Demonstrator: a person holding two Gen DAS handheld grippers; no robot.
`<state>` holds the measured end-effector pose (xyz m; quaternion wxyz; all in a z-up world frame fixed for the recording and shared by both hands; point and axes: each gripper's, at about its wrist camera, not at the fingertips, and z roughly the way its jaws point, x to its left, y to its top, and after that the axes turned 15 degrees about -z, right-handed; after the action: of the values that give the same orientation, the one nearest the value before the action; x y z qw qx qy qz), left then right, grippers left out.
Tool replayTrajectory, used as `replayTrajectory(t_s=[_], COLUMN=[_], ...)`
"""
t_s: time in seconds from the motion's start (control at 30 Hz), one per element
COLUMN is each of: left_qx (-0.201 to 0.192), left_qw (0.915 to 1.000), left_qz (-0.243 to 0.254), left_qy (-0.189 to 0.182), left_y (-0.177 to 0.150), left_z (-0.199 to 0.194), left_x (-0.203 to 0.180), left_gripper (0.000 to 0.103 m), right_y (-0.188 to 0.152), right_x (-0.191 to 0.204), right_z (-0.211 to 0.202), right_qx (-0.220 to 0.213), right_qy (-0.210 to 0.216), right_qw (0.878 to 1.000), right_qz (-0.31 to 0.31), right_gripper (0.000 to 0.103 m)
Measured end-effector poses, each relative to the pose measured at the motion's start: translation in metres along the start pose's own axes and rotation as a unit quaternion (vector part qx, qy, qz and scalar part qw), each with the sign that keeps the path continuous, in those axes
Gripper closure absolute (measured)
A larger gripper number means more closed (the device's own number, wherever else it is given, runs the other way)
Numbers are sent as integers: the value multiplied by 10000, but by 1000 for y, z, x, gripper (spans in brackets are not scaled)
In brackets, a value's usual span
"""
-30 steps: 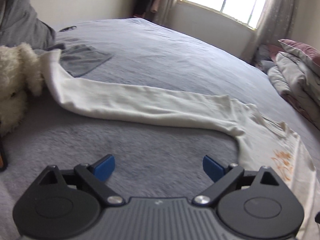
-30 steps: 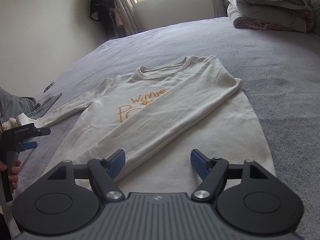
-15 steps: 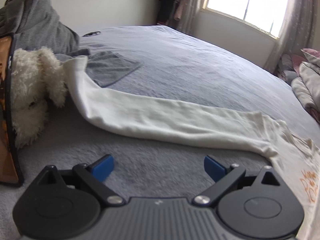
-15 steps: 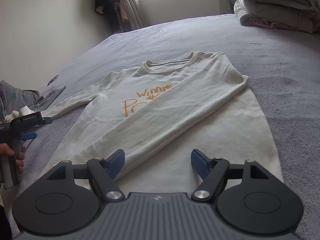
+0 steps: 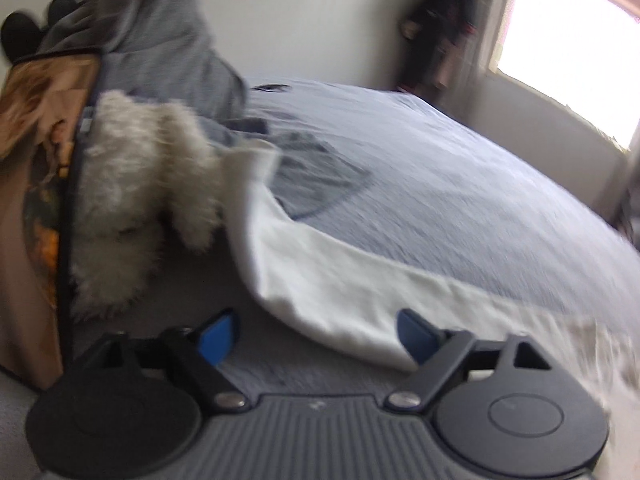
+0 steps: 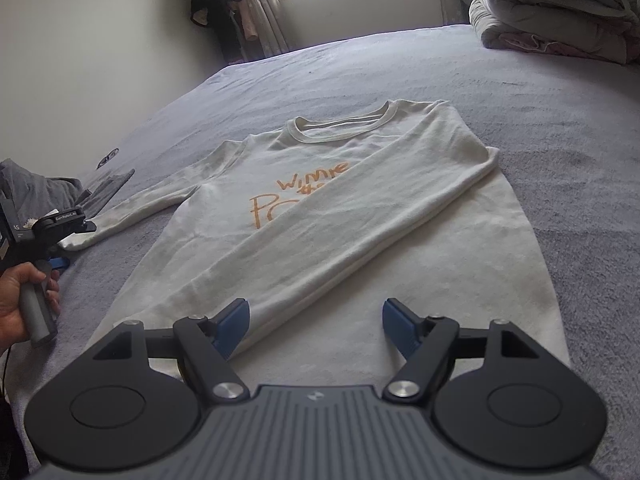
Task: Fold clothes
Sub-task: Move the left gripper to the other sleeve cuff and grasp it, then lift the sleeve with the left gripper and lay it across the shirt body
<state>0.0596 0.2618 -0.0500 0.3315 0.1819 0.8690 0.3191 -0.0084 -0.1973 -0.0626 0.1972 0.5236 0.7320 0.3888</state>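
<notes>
L gripper [image 5: 310, 334] was wide open, empty, low by the outstretched sleeve [image 5: 320, 280]. Shirt [image 6: 360, 220] lay flat on bed [image 6: 560, 120], other sleeve [image 6: 380, 220] crossed over chest. R gripper [image 6: 316, 324] gaped empty above hem. Step looked like sleeve-folding; next needs cuff pinch.

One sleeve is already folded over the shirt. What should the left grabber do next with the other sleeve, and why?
Probably ease the left gripper forward and close its jaws on the unfolded sleeve. Its jaws are open and empty, with the sleeve lying flat on the bed just ahead, while the other sleeve already crosses the shirt. The plush toy sits close to the cuff, so go carefully.
</notes>
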Motion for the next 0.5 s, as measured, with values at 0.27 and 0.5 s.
replayTrajectory(t_s=[0.27, 0.5], left_qx=[-165, -78], left_qw=[9977, 9917], left_qz=[-536, -637], left_qy=[-380, -1113], left_y=[9, 8], left_z=[-13, -36], left_x=[-4, -24], left_gripper=[84, 90], right_y=[1, 11], right_x=[9, 21], right_z=[-8, -34], right_qx=[-15, -13], right_qy=[82, -152], right_qw=[10000, 9999], right_qz=[-27, 26], right_gripper=[27, 27])
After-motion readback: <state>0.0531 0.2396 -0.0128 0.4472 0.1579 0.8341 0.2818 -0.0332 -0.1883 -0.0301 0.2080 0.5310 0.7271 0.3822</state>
